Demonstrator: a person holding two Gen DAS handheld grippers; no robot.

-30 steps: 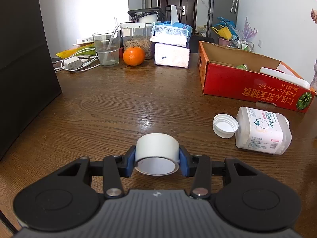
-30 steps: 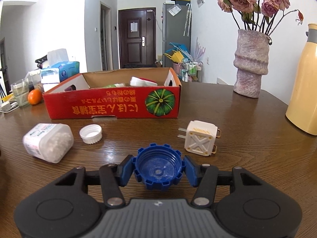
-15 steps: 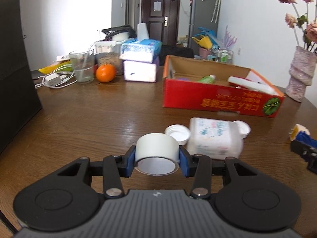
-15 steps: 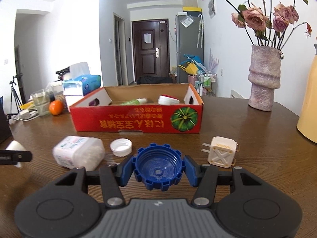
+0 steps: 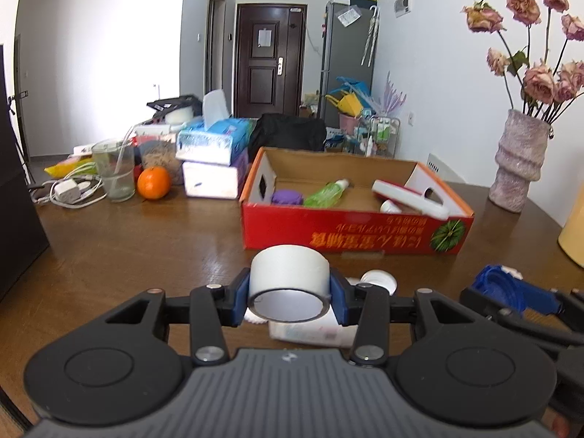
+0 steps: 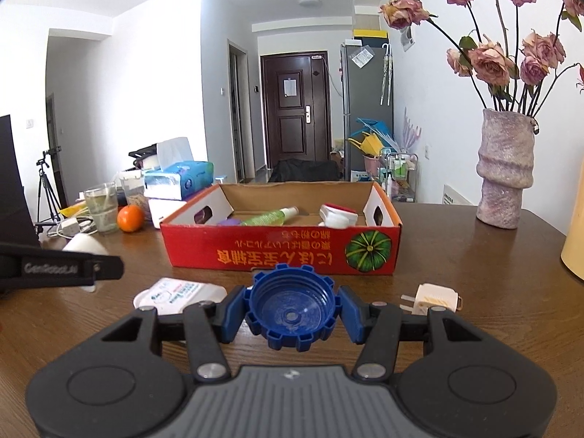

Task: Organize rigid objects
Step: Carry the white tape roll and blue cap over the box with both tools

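Observation:
My left gripper [image 5: 289, 294] is shut on a white tape roll [image 5: 288, 273], held above the table in front of the red cardboard box [image 5: 350, 237]. My right gripper [image 6: 291, 308] is shut on a blue toothed bottle cap [image 6: 291, 310], also raised and facing the box [image 6: 281, 252]. The box holds a green bottle [image 5: 326, 193], a purple lid [image 5: 286, 197] and a white and red item [image 5: 408, 197]. A white plastic jar [image 6: 175, 294] lies on its side below, with its white cap [image 5: 377, 279] beside it. In the right wrist view, the left gripper [image 6: 62, 268] shows at the left.
A white plug adapter [image 6: 434, 297] lies on the table right of the blue cap. Tissue boxes [image 5: 211, 149], a glass [image 5: 113, 169], an orange [image 5: 153, 182] and a charger [image 5: 67, 193] crowd the far left. A vase of dried roses [image 6: 505, 179] and a yellow jug [image 5: 573, 233] stand at the right.
Both grippers have risen with their loads. The left one swung to the right, bringing the red box to the centre of its view and the jar under its fingers.

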